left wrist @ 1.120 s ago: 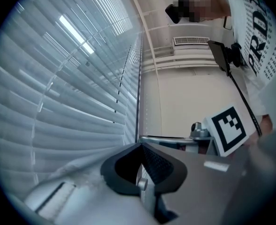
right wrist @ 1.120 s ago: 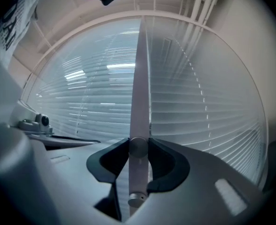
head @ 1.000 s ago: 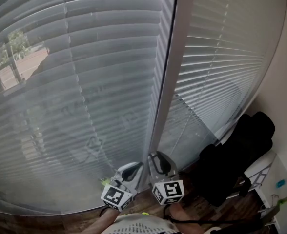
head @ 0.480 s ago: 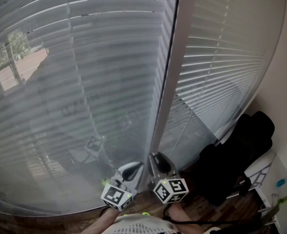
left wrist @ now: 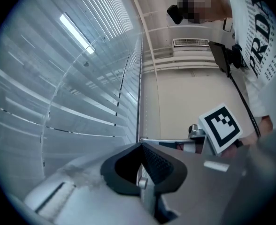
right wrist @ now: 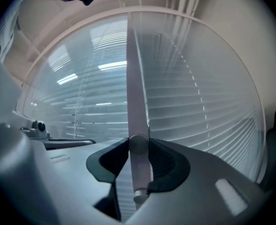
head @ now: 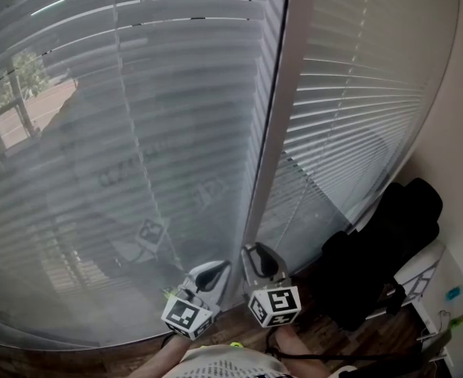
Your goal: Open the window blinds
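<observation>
Two slatted blinds cover the window: a left blind (head: 121, 132) and a right blind (head: 357, 93), with a pale upright frame (head: 272, 124) between them. The left blind's slats are tilted enough that outdoors shows faintly through. In the right gripper view a pale tilt wand (right wrist: 136, 116) hangs straight down between my right gripper's (right wrist: 139, 146) pads; they press on it while easing slightly apart. My right gripper (head: 255, 252) sits low at the frame's foot. My left gripper (head: 216, 271) is just beside it, and its jaws (left wrist: 140, 146) meet at the tip with nothing seen between them.
A black bag or chair (head: 381, 250) stands against the wall at the right, with a white unit (head: 440, 282) beyond it. Dark wood floor (head: 98, 357) runs under the window. My shirt and hands fill the bottom edge.
The left blind's slats have tilted further open, so more of outdoors shows through. The right gripper's marker cube has rolled slightly; both grippers stay in place.
</observation>
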Available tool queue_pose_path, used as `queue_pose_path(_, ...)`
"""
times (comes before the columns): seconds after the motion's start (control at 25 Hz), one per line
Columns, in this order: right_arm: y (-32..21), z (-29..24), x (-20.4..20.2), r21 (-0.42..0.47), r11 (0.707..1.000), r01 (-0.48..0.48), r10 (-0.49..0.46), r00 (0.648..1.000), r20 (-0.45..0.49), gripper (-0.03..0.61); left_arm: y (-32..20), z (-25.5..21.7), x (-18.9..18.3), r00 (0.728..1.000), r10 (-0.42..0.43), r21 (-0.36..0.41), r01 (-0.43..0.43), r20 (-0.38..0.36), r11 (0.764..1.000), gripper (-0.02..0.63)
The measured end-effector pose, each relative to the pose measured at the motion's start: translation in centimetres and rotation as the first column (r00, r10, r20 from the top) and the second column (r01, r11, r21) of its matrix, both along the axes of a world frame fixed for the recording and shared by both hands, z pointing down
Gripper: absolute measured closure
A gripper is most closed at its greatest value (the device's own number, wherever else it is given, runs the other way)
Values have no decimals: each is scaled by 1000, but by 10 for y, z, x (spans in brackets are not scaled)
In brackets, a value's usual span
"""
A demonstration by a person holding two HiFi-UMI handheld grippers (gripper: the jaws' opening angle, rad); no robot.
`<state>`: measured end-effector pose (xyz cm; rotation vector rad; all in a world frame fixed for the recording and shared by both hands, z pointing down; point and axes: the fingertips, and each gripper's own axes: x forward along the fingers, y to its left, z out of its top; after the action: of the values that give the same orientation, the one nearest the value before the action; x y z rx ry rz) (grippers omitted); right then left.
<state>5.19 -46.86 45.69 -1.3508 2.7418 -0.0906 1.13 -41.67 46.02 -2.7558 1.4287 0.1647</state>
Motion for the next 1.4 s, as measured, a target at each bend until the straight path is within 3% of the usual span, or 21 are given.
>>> queue_pose_path(0.2,6,-8,-2,170,985,31,15,965,-262,411,0,0,-1,1000,-2,-1,2,-5,1000,621)
queue_pose_path(0.4,8,-10,-10,277,957,83,59,882,-468,411,-1,1,-1,1000,-5,-1,5,-8,1000,621)
queue_pose_path(0.64,9,-4,-16,334,937,104,97,839,-535,430,-1,1,-1,1000,-22,-3,22,-12,1000,621)
queue_pose_path(0.88,9,-6,-14,307,946,103,67,865,-497,439,-1,2,-3,999,-32,-6,32,-8,999,621)
queue_pose_path(1.04,7,-7,-11,249,965,85,21,918,-396,443,0,1,-4,999,-42,-12,42,-5,999,621)
queue_pose_path(1.28,6,-6,-9,189,980,57,0,957,-290,445,-1,3,-2,1000,-30,-8,30,-2,1000,621)
queue_pose_path(1.4,4,-5,-6,126,991,39,-15,982,-189,445,-1,2,-2,1000,-28,-6,28,-4,1000,621)
